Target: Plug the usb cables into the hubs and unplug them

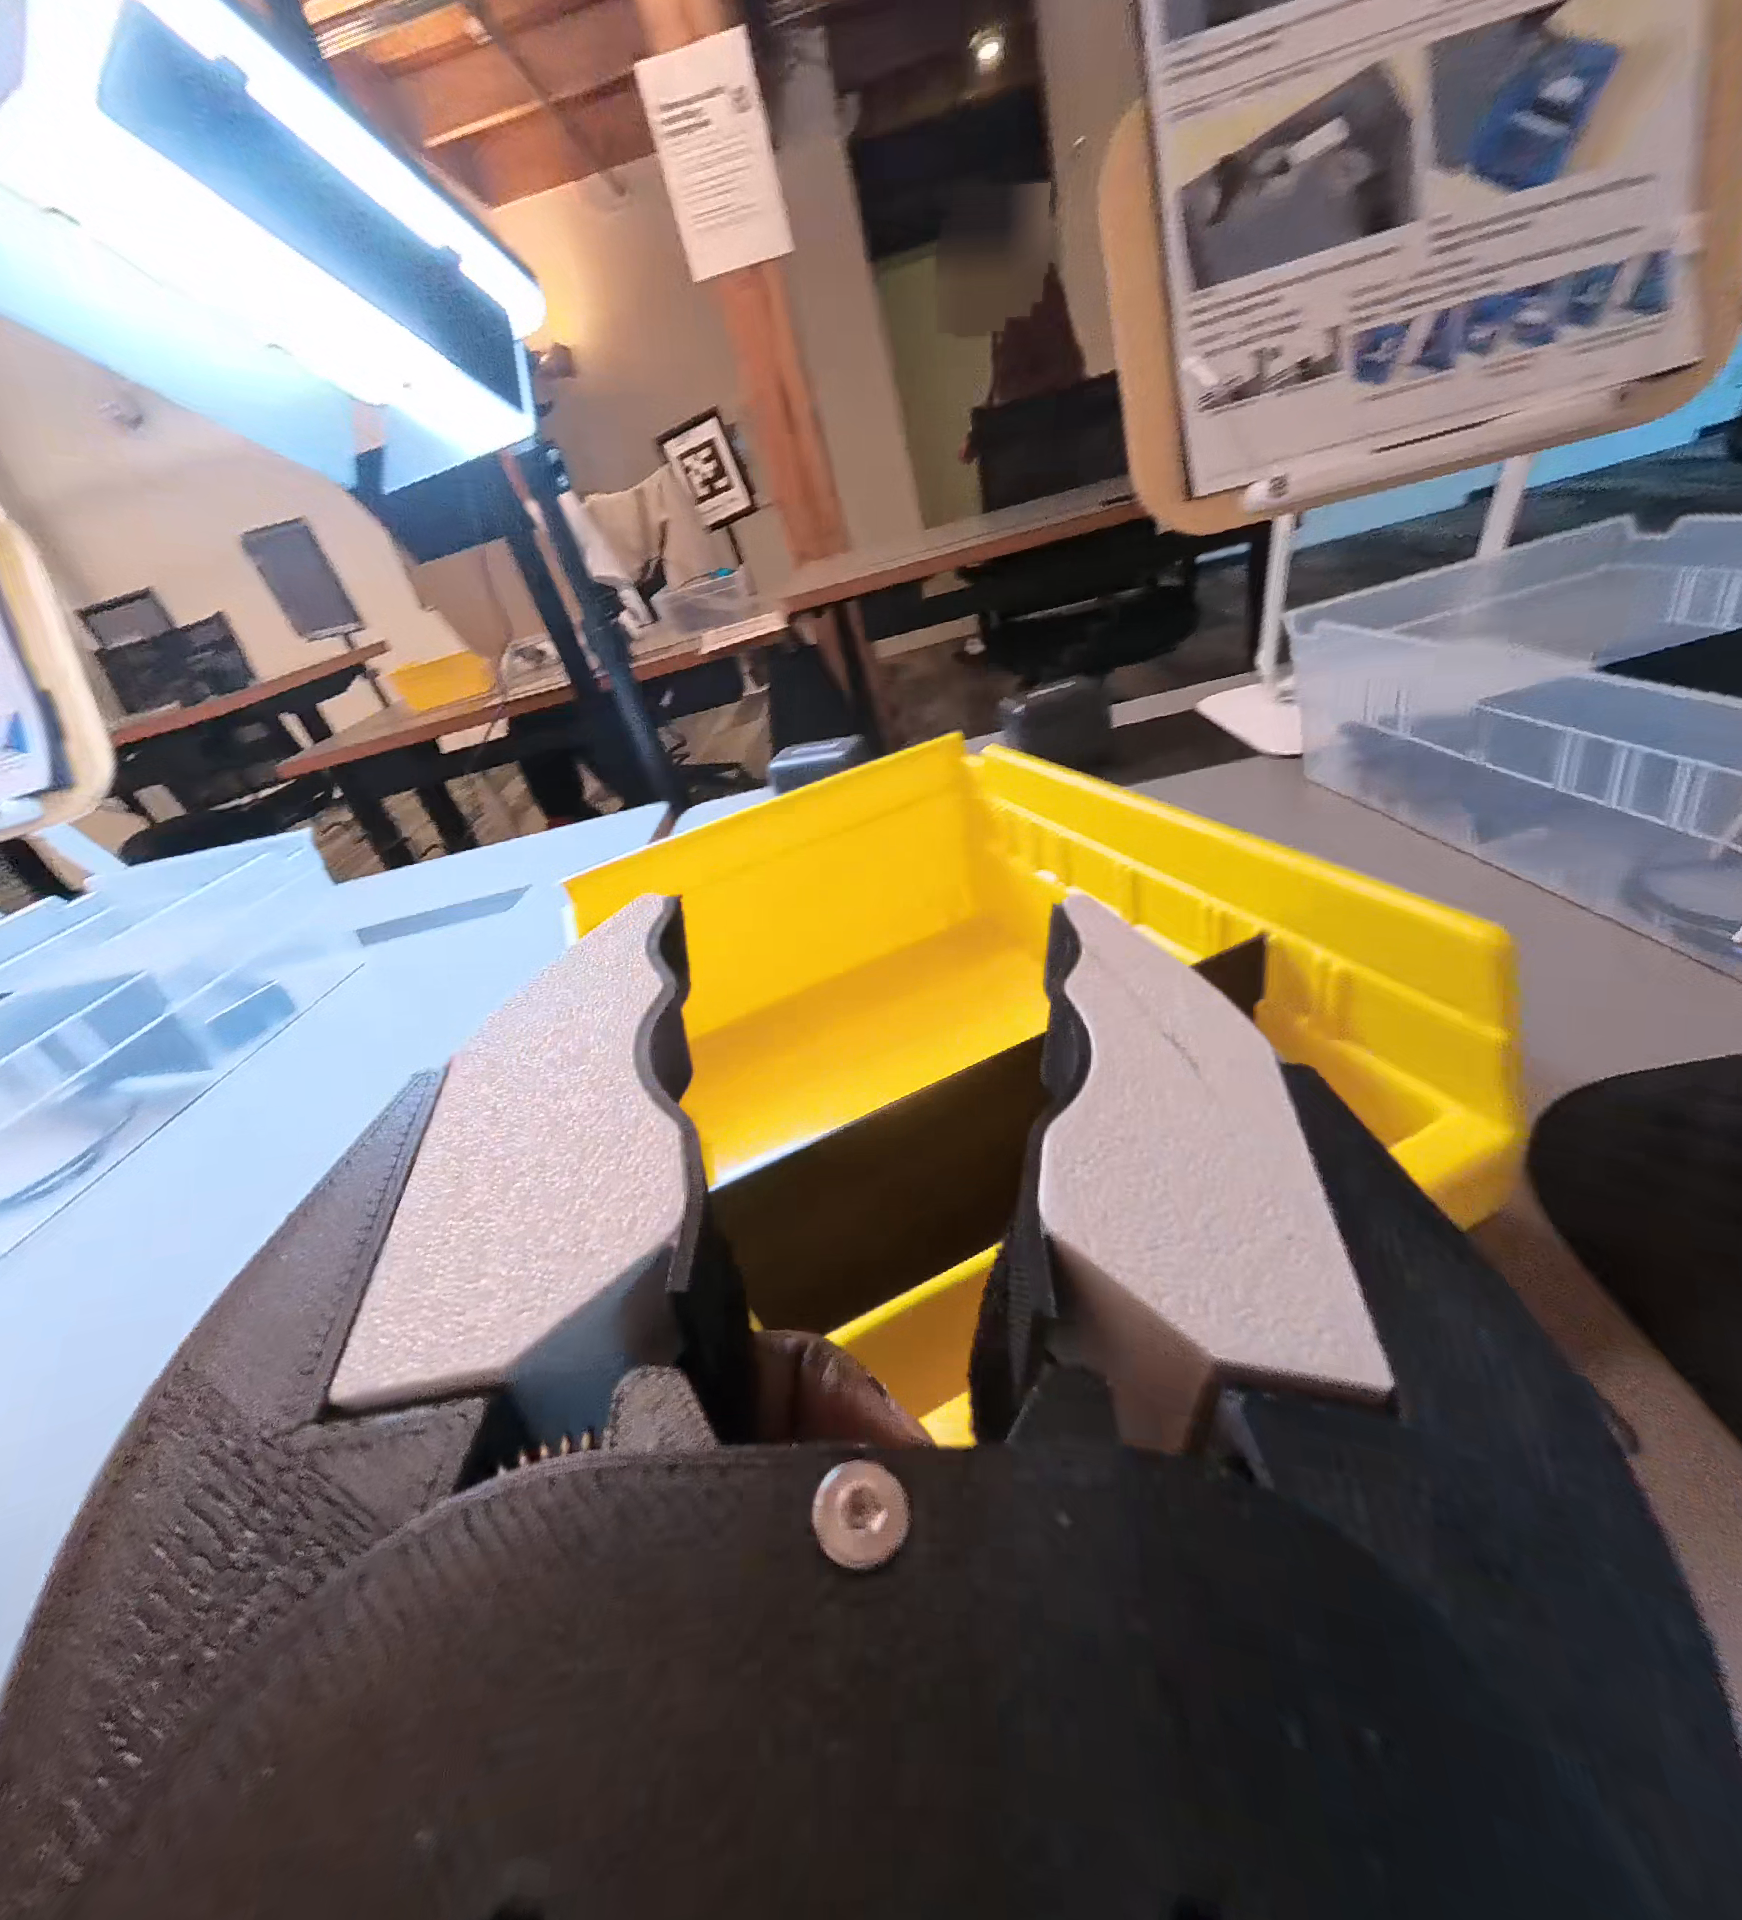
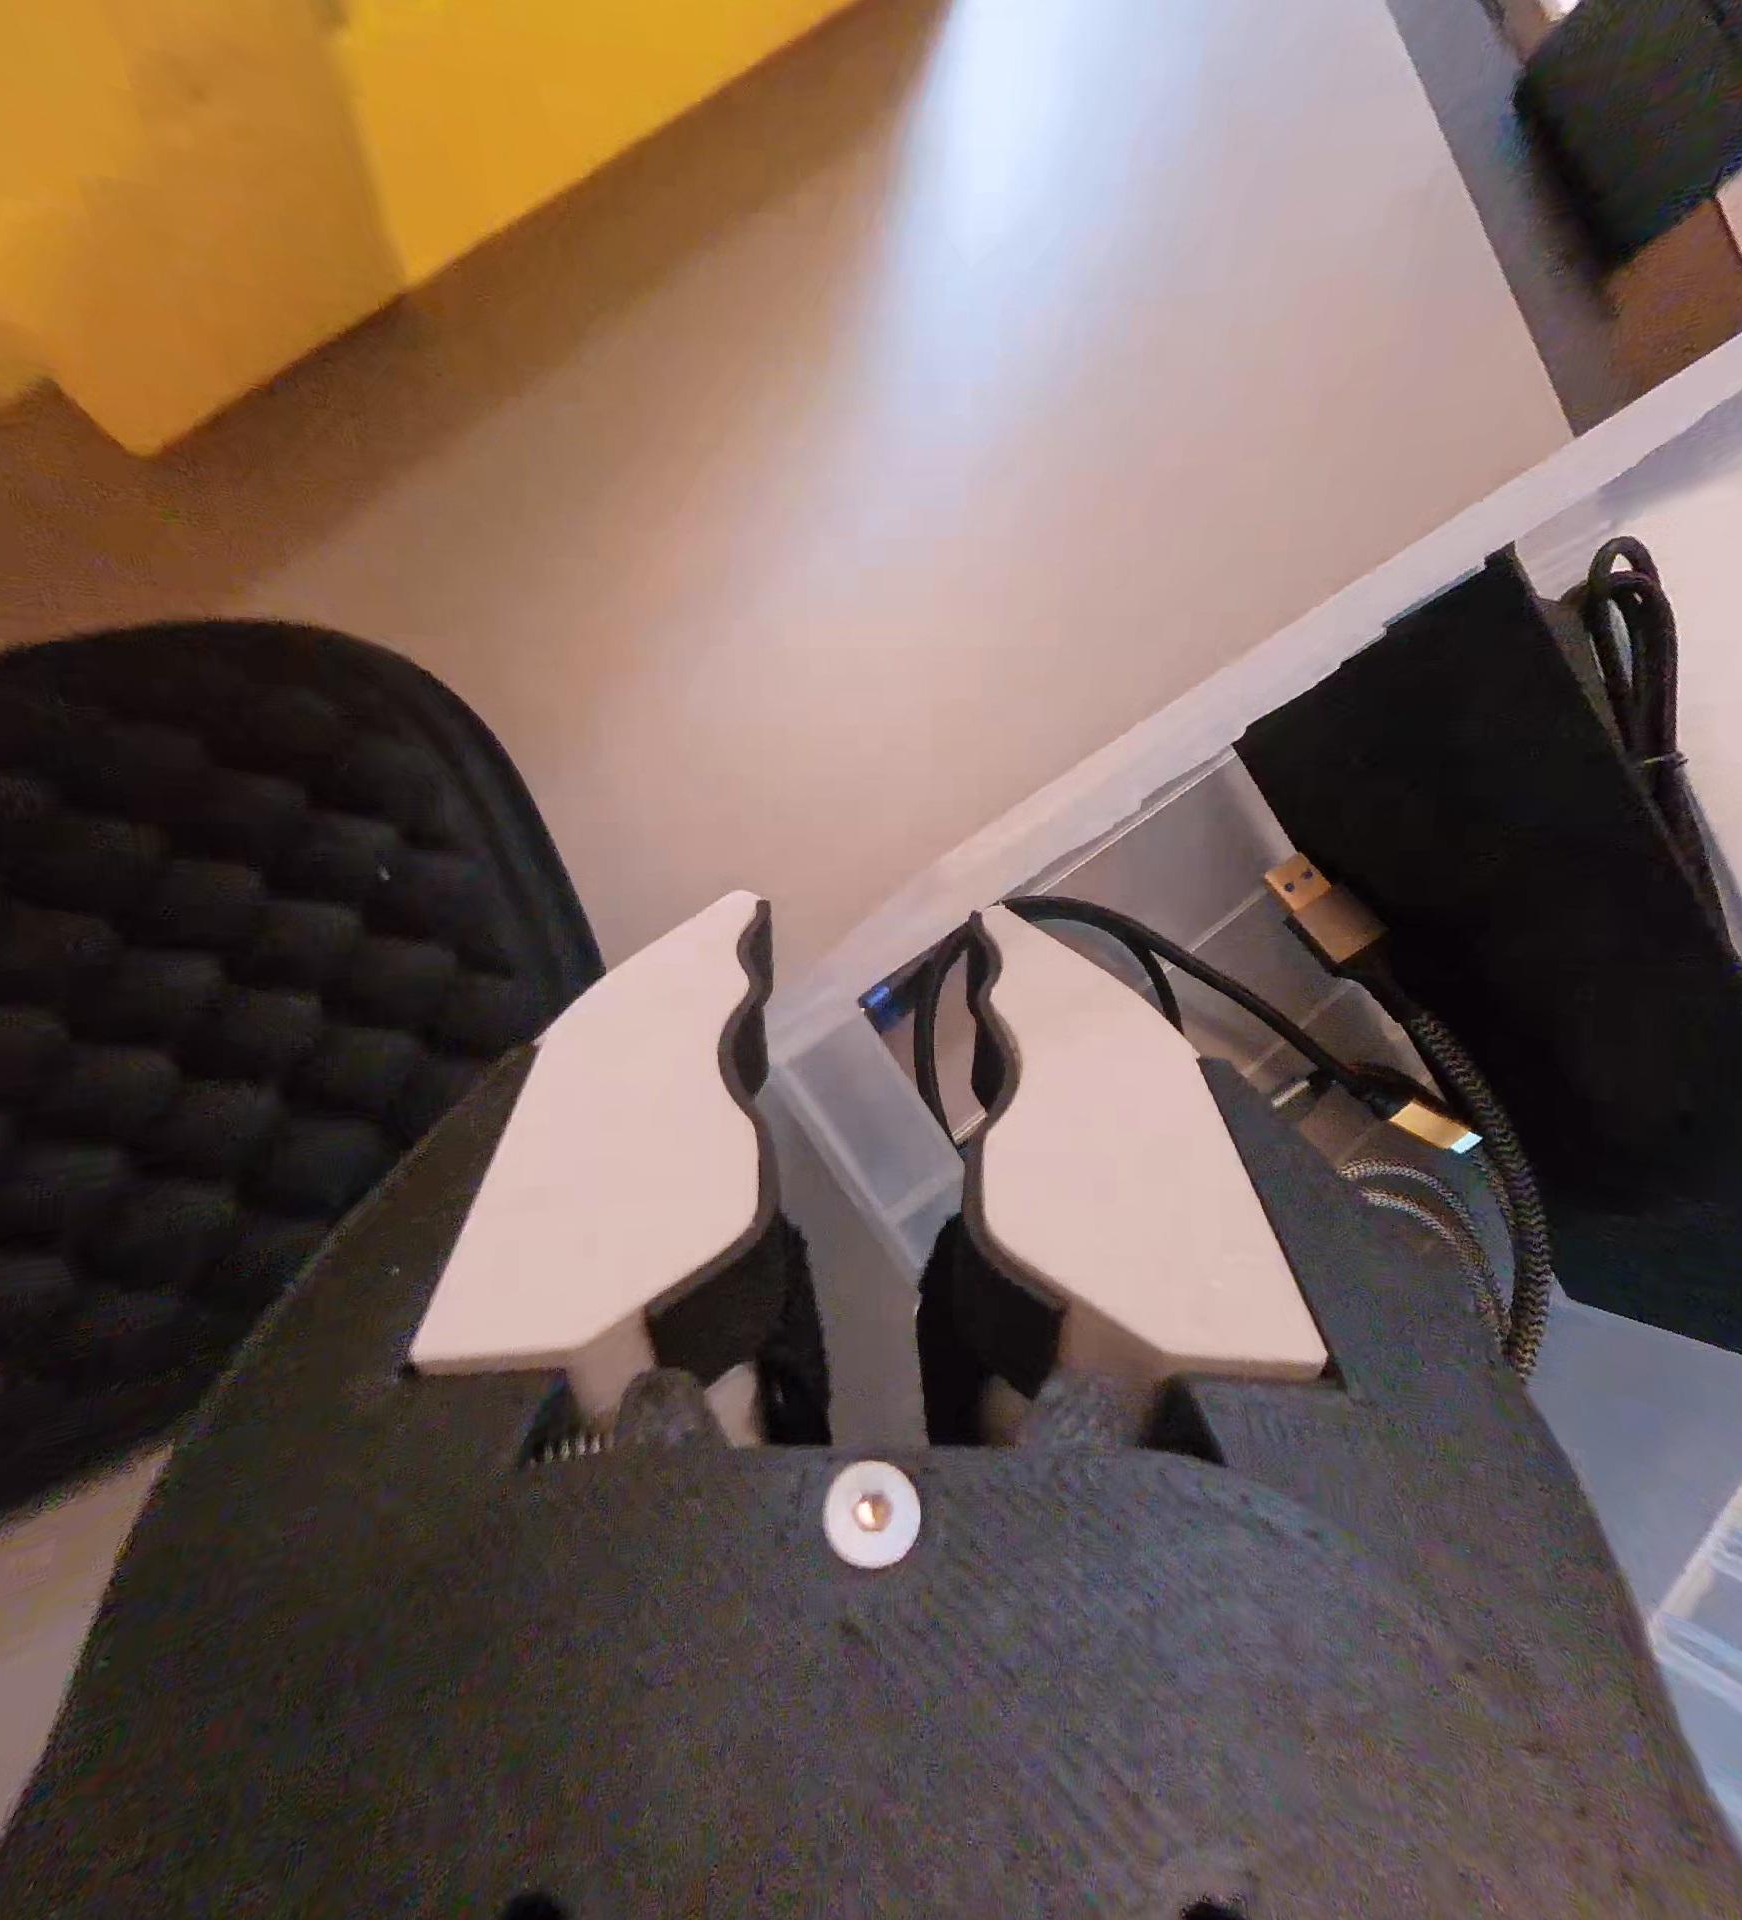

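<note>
The right gripper (image 2: 867,935), fingers apart, hovers at the clear bin's (image 2: 1054,800) near rim; black USB cables (image 2: 1251,1013) lie just beyond its right fingertip.

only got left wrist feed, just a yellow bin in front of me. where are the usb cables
Observer: In the right wrist view, black USB cables lie in the clear plastic bin, beside a black divider.
Operator: is right gripper holding one
Observer: No. The right gripper is open, just above the bin's near end, with a thin cable loop at its fingertips.
Operator: any plugs showing
Observer: Yes, a gold USB plug lies against the divider, unplugged.
</note>
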A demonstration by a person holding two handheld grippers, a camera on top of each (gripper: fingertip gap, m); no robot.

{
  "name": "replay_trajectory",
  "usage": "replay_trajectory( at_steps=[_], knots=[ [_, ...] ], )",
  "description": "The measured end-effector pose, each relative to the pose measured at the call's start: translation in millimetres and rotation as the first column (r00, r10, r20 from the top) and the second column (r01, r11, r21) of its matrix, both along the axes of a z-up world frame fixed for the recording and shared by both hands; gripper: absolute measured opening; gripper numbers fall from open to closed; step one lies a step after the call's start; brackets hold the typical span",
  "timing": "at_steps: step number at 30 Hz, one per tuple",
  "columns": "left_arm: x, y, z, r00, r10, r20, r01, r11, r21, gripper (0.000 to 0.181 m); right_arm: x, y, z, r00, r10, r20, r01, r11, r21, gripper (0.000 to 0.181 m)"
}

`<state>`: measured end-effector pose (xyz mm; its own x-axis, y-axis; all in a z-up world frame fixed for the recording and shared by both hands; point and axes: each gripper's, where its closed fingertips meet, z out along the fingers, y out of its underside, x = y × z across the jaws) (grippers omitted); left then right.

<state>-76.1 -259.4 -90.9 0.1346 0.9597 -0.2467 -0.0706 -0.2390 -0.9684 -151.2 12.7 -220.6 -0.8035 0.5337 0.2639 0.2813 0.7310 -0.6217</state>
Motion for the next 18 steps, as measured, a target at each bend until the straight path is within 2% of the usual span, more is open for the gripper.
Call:
replay_trajectory(
  at_steps=[8, 12, 15, 18],
  knots=[
    [2.4, -33.6, -24.0, 0.99, 0.095, 0.101, -0.095, 0.995, -0.003, 0.066, -7.8, -87.2, 0.6, 0.992, 0.123, 0.013, -0.122, 0.991, -0.051, 0.042],
    [0.6, -45.5, -42.3, 0.973, 0.139, 0.183, -0.136, 0.99, -0.028, 0.066, -8.0, -121.3, 3.3, 0.975, 0.221, 0.0, -0.218, 0.964, -0.151, 0.042],
    [-1.1, -56.8, -57.6, 0.95, 0.193, 0.245, -0.181, 0.981, -0.072, 0.066, -4.9, -127.5, 23.7, 0.976, 0.214, -0.039, -0.215, 0.923, -0.318, 0.038],
    [-4.5, -60.2, -66.9, 0.943, 0.193, 0.272, -0.184, 0.981, -0.059, 0.067, 8.4, -118.2, 67.4, 0.962, 0.143, -0.234, -0.244, 0.836, -0.491, 0.039]
  ],
)
